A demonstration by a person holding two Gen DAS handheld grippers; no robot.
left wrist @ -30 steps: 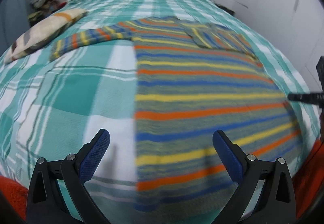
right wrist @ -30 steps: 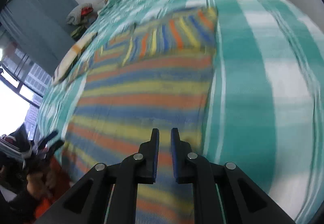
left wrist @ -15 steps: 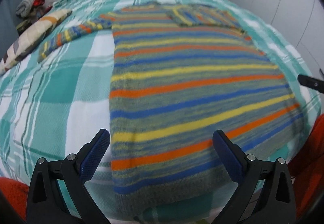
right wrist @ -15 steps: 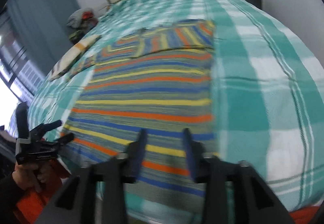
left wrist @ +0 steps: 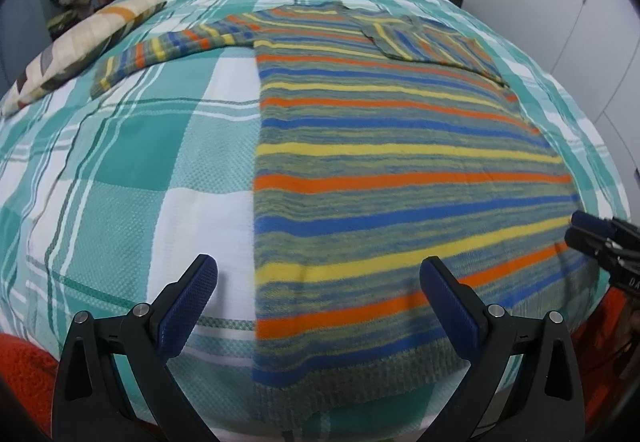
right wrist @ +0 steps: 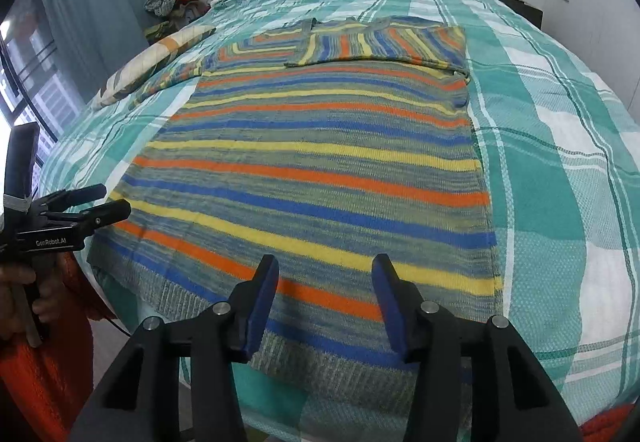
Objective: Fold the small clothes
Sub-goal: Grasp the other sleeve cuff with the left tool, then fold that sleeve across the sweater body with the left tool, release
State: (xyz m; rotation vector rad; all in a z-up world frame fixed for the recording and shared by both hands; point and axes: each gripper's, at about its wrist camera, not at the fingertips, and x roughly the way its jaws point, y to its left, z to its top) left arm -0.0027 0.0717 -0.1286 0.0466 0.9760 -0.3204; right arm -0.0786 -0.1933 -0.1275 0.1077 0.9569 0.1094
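One striped sweater [left wrist: 400, 170] lay flat on the green-and-white checked bedspread [left wrist: 132, 162], its hem at the near edge, where the bedspread's drop was cut off from view. One sleeve [left wrist: 172, 50] stretched left; the other sleeve [right wrist: 380, 44] lay folded across the chest. My left gripper [left wrist: 318, 278] hovered wide open and empty above the hem's left corner. My right gripper [right wrist: 326, 274] was partly open, holding nothing. One pillow [left wrist: 80, 42] lay far left, its end cut off.
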